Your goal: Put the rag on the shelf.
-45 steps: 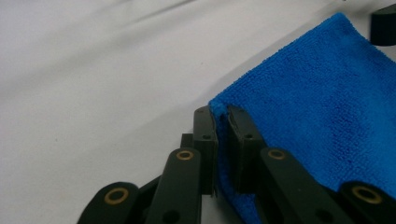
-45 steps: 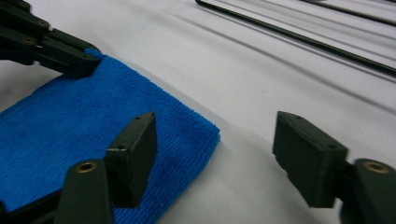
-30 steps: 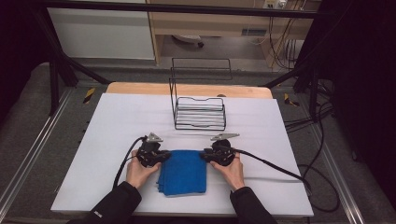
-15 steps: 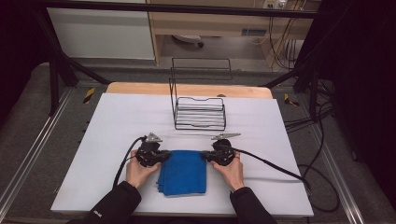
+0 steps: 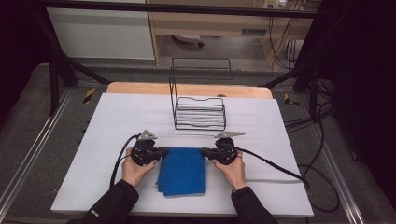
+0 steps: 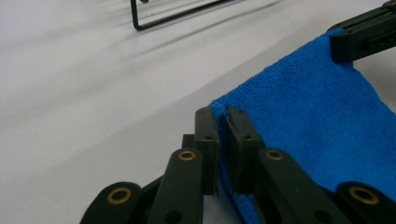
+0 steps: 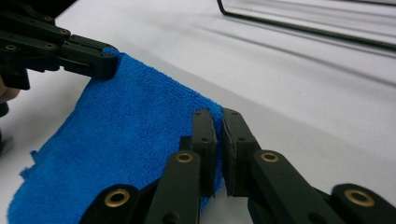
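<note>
Pinching a soft, light, folded blue cloth [image 5: 182, 171] by its two far corners, left gripper [image 6: 223, 140] at 9 o'clock, right gripper [image 7: 218, 140] at 3, jaws clamped on terry.

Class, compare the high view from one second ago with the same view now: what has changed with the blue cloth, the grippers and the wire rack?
Nothing visibly changed. The left hand-held gripper and right hand-held gripper stay clamped on the far corners of the folded blue cloth, which lies in the same spot on the white table. The wire rack has not moved.
</note>
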`<state>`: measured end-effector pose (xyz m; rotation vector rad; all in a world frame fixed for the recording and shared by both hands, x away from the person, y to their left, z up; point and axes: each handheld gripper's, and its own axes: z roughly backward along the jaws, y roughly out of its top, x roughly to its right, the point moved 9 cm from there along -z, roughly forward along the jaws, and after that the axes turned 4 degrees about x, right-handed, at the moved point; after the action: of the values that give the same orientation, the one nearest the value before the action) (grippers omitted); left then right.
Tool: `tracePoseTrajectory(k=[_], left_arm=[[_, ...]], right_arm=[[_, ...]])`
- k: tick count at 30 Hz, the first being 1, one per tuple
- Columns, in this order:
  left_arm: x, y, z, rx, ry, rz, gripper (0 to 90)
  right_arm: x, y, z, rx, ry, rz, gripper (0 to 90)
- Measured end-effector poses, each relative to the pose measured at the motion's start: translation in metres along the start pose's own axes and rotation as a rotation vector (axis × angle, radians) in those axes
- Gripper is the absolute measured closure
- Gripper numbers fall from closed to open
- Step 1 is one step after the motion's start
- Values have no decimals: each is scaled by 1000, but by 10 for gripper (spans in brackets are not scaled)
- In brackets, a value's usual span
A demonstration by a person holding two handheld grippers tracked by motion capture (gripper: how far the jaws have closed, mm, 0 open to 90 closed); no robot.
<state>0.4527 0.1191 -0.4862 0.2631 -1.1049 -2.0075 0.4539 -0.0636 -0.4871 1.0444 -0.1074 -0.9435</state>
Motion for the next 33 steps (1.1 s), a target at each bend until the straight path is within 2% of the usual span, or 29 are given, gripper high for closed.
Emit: tracePoseTrajectory(k=[7,17,23,33], left_arm=[[4,8,11,54,-1,-3,838],[13,22,29,146,-1,-20,838],[18,32,39,203,-2,-30,838],[23,43,52,260,-1,-36,838]], right_arm=[[-6,9,9,36,21,19,853],[-13,25,25,125,44,53,852],[-18,35,36,165,46,85,852],[-28,47,48,219,41,130,853]])
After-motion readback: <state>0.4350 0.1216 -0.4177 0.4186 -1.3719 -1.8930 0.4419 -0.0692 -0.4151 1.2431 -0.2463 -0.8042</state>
